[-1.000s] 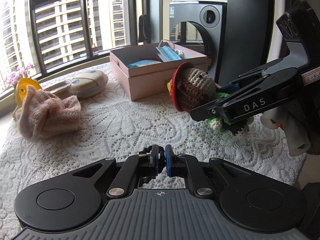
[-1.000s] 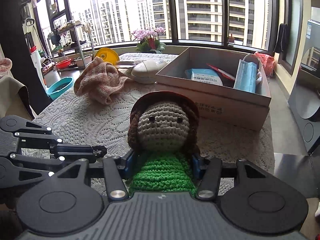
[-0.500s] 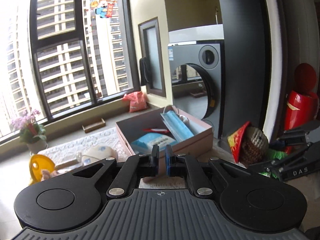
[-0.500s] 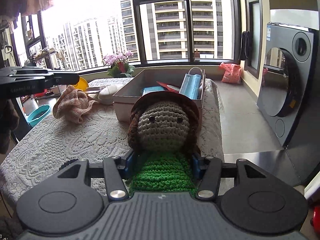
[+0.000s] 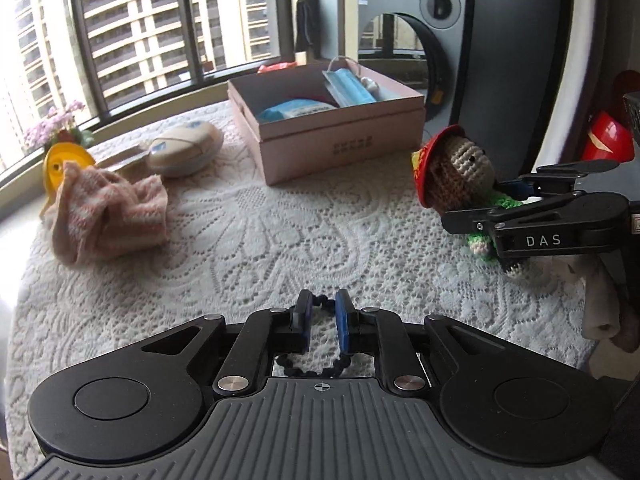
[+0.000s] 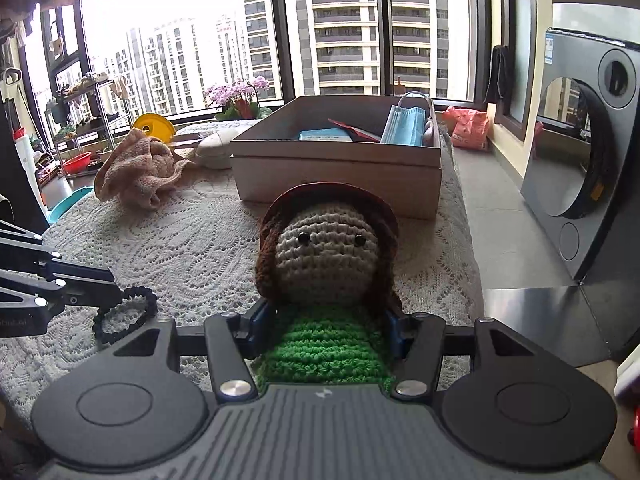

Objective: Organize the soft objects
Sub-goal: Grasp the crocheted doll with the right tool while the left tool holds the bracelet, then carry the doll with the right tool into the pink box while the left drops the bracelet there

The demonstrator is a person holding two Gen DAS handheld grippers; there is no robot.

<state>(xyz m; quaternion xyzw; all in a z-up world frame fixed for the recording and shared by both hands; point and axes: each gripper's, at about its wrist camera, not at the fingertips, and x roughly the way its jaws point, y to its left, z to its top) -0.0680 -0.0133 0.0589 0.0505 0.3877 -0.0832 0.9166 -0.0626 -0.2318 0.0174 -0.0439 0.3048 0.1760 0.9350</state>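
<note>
My right gripper point(image 6: 324, 332) is shut on a crocheted doll point(image 6: 326, 264) with a brown hat and green body, held above the lace-covered table point(image 6: 200, 248). The doll also shows in the left wrist view point(image 5: 460, 168), clamped by the right gripper point(image 5: 472, 212). My left gripper point(image 5: 322, 316) is partly open around a black spiral hair tie point(image 5: 316, 364) on the table. The hair tie shows in the right wrist view point(image 6: 126, 312) at the left gripper's tip. A pink crumpled towel point(image 5: 108, 212) lies at the left. A pink box point(image 5: 328, 136) stands behind.
The box holds a blue face mask point(image 5: 348, 88), a blue packet point(image 5: 296, 110) and a red item. A white oval case point(image 5: 184, 150) and a yellow disc point(image 5: 66, 162) lie near the towel. A washing machine point(image 6: 584, 168) stands right of the table.
My left gripper swung up, then came back down to the table and its jaws opened around the hair tie. The right gripper kept hold of the doll and shifted slightly.
</note>
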